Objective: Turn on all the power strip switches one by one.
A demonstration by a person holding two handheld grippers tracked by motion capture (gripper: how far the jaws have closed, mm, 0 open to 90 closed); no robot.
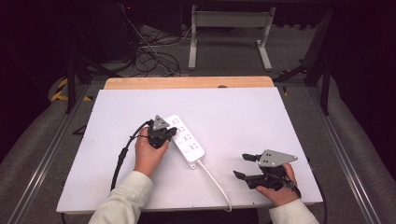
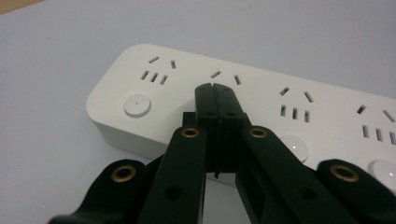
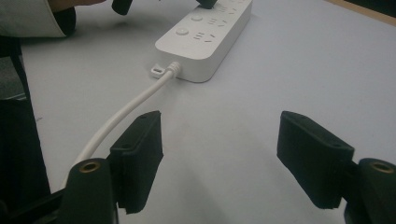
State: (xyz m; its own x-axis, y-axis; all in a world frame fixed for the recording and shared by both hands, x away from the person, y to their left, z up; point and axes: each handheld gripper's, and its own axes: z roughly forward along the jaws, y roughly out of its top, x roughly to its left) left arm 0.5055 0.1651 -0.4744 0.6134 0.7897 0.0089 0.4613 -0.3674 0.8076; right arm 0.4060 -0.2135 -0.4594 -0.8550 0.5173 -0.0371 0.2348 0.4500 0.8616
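Note:
A white power strip (image 1: 186, 140) with several sockets and round buttons lies at the middle of the white table, its white cable (image 1: 215, 182) running to the front edge. My left gripper (image 1: 173, 132) is shut with nothing between its jaws, and its closed tips rest on top of the power strip (image 2: 261, 93) by the second socket. In the left gripper view, my left gripper (image 2: 215, 87) points down at the strip. My right gripper (image 1: 242, 165) hovers open near the front right. In the right gripper view, my right gripper (image 3: 219, 149) faces the power strip (image 3: 205, 32) and the cable (image 3: 126, 112).
The white table top (image 1: 243, 112) has a wooden strip (image 1: 187, 82) along its far edge. Beyond it stand a white frame (image 1: 229, 28) and tangled cables (image 1: 154, 56) on the floor. Metal rails (image 1: 46, 154) run along both sides.

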